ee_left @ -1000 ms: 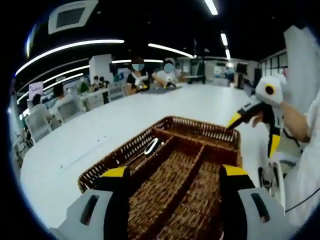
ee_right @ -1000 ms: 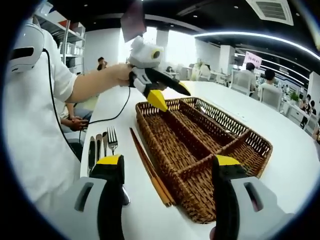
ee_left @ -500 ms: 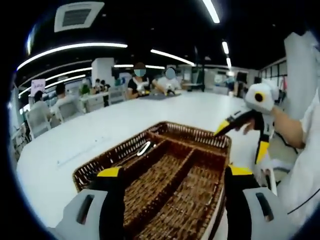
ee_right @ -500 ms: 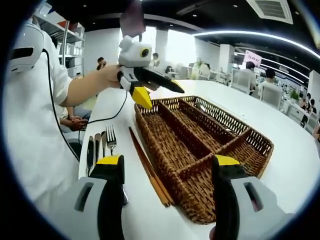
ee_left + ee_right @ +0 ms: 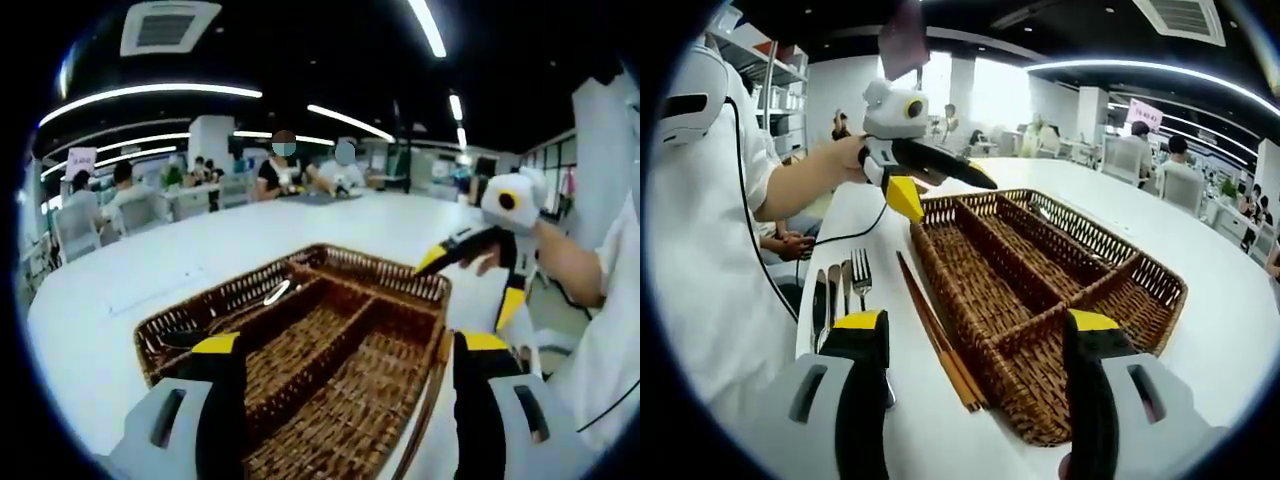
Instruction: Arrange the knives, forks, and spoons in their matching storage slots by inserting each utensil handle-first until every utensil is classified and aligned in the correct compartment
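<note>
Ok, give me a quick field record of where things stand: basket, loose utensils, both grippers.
basket: wicker tray with long slots, on the white table
in basket: one shiny utensil, type unclear
loose utensils: fork and others by the chopsticks, beside the basket
left gripper: open, empty, over basket end
right gripper: open, empty

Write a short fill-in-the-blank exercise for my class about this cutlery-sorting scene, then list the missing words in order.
1. The divided basket on the white table is woven from brown ____.
2. The fork lies on the table, ____ the basket, beside the other cutlery.
3. Both jaws of the right gripper stand ____, holding nothing.
4. The long chopsticks lie on the table alongside the basket's ____ wall.

Missing words: wicker; outside; apart; outer
</note>
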The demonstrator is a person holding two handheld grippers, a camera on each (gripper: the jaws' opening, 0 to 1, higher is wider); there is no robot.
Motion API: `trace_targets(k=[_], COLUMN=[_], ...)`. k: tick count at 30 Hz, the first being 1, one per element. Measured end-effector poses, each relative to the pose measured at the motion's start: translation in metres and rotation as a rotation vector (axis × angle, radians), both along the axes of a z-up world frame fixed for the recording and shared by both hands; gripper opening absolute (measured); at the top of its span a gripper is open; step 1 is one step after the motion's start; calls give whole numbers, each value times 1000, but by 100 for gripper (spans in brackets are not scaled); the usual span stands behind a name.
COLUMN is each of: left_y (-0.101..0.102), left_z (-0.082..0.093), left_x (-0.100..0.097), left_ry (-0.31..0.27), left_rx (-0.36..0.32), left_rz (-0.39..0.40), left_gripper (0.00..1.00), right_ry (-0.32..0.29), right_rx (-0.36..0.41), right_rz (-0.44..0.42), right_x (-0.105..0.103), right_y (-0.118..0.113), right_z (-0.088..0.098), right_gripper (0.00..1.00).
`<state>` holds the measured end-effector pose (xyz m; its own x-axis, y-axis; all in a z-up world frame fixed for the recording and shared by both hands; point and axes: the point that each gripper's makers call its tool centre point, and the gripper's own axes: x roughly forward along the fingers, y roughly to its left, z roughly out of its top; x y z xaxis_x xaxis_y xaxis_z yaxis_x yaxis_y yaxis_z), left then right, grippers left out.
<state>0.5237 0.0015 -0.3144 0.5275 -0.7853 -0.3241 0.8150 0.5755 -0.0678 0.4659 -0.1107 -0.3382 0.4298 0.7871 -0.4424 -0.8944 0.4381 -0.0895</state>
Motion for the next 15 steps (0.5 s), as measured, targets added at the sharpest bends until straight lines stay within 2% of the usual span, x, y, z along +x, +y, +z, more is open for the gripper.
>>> trace_targets(k=[15], left_y=[1], left_z=[-5], left_x=[-13], left_ry=[6], left_rx=[-35], left_rz=[8], left_gripper=[84], right_ry=[4], right_rx=[-1], right_rz=[7], right_x=[-1], right_y=[4], right_z=[-3], right_gripper=[73])
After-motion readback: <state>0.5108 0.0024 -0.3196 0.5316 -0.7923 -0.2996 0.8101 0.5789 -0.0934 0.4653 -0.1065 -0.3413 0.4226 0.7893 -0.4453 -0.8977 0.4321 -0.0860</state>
